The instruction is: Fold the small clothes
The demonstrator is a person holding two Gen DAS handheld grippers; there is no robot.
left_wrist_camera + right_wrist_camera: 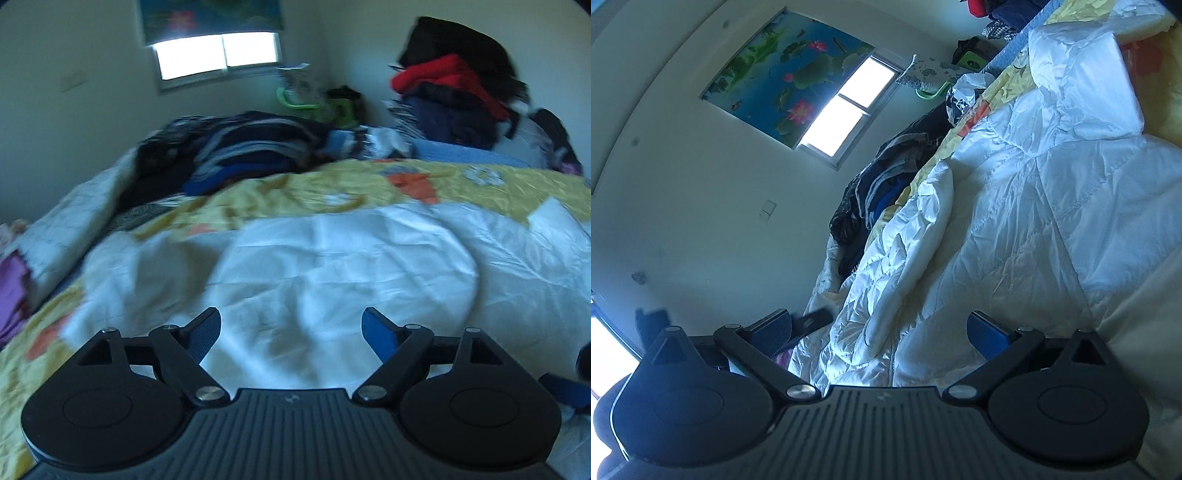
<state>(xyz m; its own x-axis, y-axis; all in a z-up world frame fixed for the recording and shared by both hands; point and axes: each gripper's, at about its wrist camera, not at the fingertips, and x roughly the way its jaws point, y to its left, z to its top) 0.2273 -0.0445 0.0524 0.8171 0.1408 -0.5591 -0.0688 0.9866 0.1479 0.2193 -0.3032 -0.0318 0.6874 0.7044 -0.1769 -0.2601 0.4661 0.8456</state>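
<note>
Bed (pixel 461 184), yellow floral sheet: white crinkly quilted garment (pixel 332 258) spread flat mid-bed. Light, soft, slippery; pinch hem or sleeve edge. Left tongs (pixel 291 334) wide open, empty, above it. Right tongs (pixel 879 332) open, empty, beside sleeve fold.

Left gripper (pixel 291 332) jaws wide apart, nothing between them – white garment (pixel 332 266) spread below on yellow bedspread (pixel 461 184). Dark clothes pile (pixel 236 147) far left, taller heap (pixel 454 88) far right, red piece on it. Window (pixel 218 53) behind. Blurry – garment type unclear.
</note>
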